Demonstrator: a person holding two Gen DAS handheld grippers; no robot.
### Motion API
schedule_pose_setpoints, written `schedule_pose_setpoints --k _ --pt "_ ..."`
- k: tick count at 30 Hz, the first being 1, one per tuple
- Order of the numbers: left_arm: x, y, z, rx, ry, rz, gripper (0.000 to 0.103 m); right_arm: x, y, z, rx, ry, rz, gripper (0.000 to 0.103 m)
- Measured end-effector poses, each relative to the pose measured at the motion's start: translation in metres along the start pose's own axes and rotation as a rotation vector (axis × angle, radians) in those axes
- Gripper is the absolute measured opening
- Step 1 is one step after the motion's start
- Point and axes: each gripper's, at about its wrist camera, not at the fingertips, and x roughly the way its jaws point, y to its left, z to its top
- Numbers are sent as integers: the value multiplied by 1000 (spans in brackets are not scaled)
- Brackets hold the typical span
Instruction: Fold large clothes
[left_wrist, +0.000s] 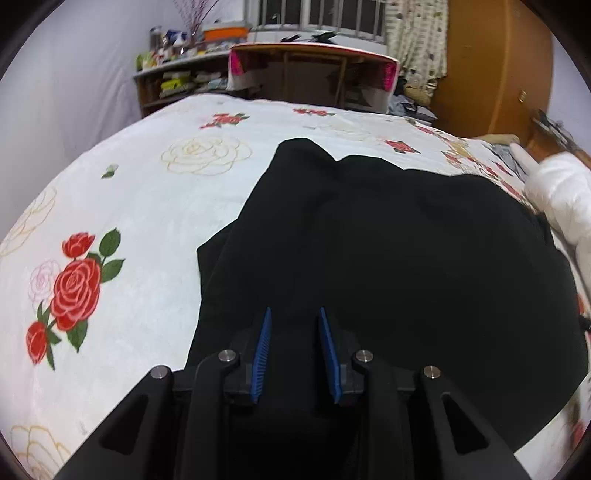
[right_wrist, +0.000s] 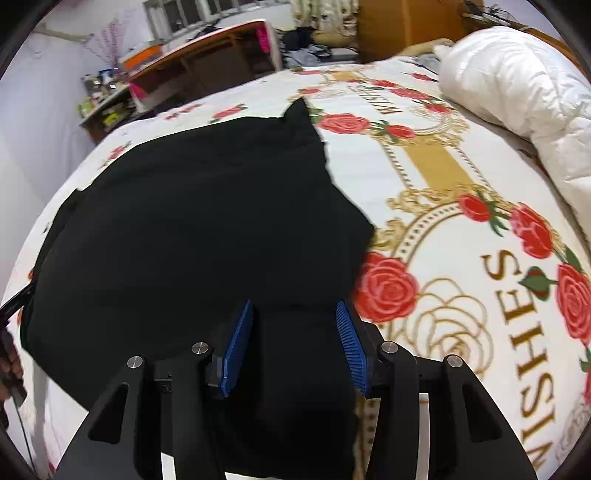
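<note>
A large black garment (left_wrist: 388, 251) lies spread on a bed with a white rose-print cover (left_wrist: 129, 206). My left gripper (left_wrist: 294, 314) hovers over the garment's near left part, its blue pads apart and nothing between them. In the right wrist view the same garment (right_wrist: 207, 221) covers the left half of the bed (right_wrist: 436, 173). My right gripper (right_wrist: 295, 306) is open over the garment's near right edge, with black cloth lying under and between its fingers, not pinched.
A white duvet (right_wrist: 517, 96) is bunched at the bed's right end and shows in the left view (left_wrist: 561, 195) too. A wooden desk (left_wrist: 314, 74), cluttered shelves (left_wrist: 177, 77) and a wooden wardrobe (left_wrist: 498, 62) stand beyond the bed.
</note>
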Motion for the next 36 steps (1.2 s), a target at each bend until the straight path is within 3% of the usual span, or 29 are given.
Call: schedule_pose_setpoints --k 6,10,14,19,25,31,33,36 --pt "-33 -21 4 33 -36 -48 29 -40 21 7 -49 -62 40 47" --pt "-30 -73 10 92 -23 -145 29 -28 56 8 -81 -48 105 47" --pt "-13 -130 21 176 -5 -225 30 -6 65 9 -84 -34 81 47" --pt "33 -167 29 203 65 -180 33 -3 54 13 -68 -45 71 47" --pt "37 -170 32 202 101 -134 33 0 42 13 -79 -17 74 49" --pt "5 -141 31 173 61 -107 33 -17 37 8 -58 -25 65 50" --pt "-6 -127 29 167 46 -94 33 -21 32 5 -46 -22 62 58" --pt "-18 -111 28 167 23 -76 33 -26 27 2 -27 -25 69 59"
